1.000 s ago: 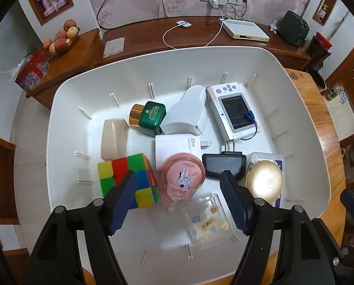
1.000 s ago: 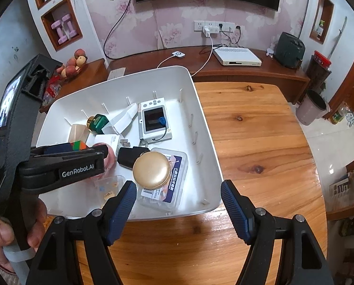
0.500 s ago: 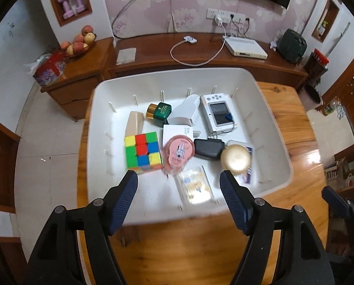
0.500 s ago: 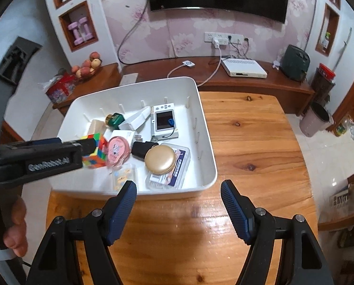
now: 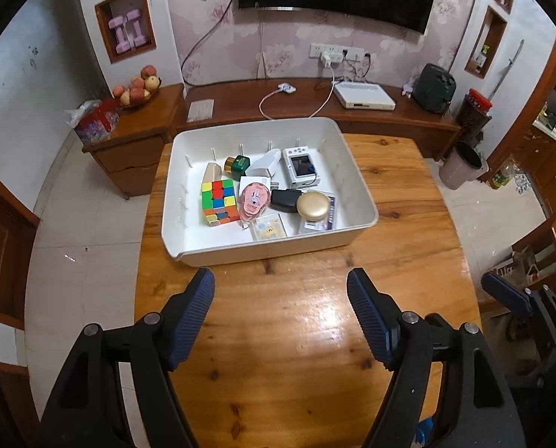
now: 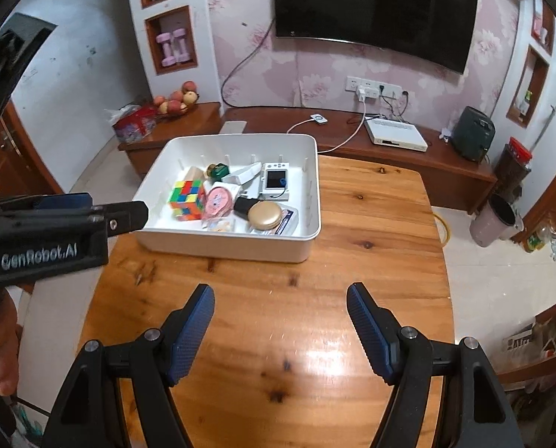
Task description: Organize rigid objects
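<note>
A white bin (image 5: 263,254) (image 6: 237,248) stands on the wooden table at its far left. It holds a colour cube (image 5: 219,201) (image 6: 187,195), a pink round case (image 5: 254,197), a gold round compact (image 5: 312,204) (image 6: 265,214), a small white camera (image 5: 298,167), a green bottle (image 5: 237,164), a black pouch (image 5: 283,200) and other small items. My left gripper (image 5: 280,315) is open and empty, well back from the bin above the table. My right gripper (image 6: 280,328) is open and empty over the table's near part. The left gripper's body (image 6: 54,231) shows at the left of the right wrist view.
The wooden table (image 5: 296,354) stretches between the grippers and the bin. Behind it runs a low wooden cabinet (image 5: 315,100) with a white box, cables and a fruit bowl (image 5: 138,89). A bucket (image 5: 462,166) stands on the floor to the right.
Both grippers have pulled back and up from the bin, which now looks smaller and farther away. The jaws stay open and empty.
</note>
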Demonstrator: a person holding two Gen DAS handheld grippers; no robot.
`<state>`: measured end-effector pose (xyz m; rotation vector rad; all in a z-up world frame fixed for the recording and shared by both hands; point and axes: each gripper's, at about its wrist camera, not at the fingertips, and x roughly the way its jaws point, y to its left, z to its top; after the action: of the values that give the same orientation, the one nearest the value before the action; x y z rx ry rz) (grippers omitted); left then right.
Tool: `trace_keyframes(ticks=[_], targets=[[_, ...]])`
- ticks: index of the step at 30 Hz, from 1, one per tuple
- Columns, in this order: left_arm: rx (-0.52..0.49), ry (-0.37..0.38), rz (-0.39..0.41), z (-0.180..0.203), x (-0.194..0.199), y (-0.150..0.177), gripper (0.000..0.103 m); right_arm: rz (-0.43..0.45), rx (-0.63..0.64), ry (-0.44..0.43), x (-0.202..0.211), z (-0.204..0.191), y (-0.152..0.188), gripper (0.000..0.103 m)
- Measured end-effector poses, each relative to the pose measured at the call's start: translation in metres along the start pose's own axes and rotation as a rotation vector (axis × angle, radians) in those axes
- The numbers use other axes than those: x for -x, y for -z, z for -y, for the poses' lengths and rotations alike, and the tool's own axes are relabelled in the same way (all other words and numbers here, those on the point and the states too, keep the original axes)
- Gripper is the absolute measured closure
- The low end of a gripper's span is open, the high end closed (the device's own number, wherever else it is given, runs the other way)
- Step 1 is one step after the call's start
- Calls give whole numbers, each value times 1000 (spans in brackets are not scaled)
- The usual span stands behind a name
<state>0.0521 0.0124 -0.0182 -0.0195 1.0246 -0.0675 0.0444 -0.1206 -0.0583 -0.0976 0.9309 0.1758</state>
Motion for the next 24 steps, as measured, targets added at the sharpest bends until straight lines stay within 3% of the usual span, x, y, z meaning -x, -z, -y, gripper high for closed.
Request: trace_keyframes(ticks=[9,13,22,24], targets=[[57,-28,73,2,53,28,26,21,-1,1,50,8,12,29],[74,-60,101,4,62,38,25,50,-2,31,64,10,18,29],[97,-50,109,12,68,48,25,106,-35,41,90,18,23,29],[91,-49,116,15,70,50,25,117,-41,31,96,19,23,24]])
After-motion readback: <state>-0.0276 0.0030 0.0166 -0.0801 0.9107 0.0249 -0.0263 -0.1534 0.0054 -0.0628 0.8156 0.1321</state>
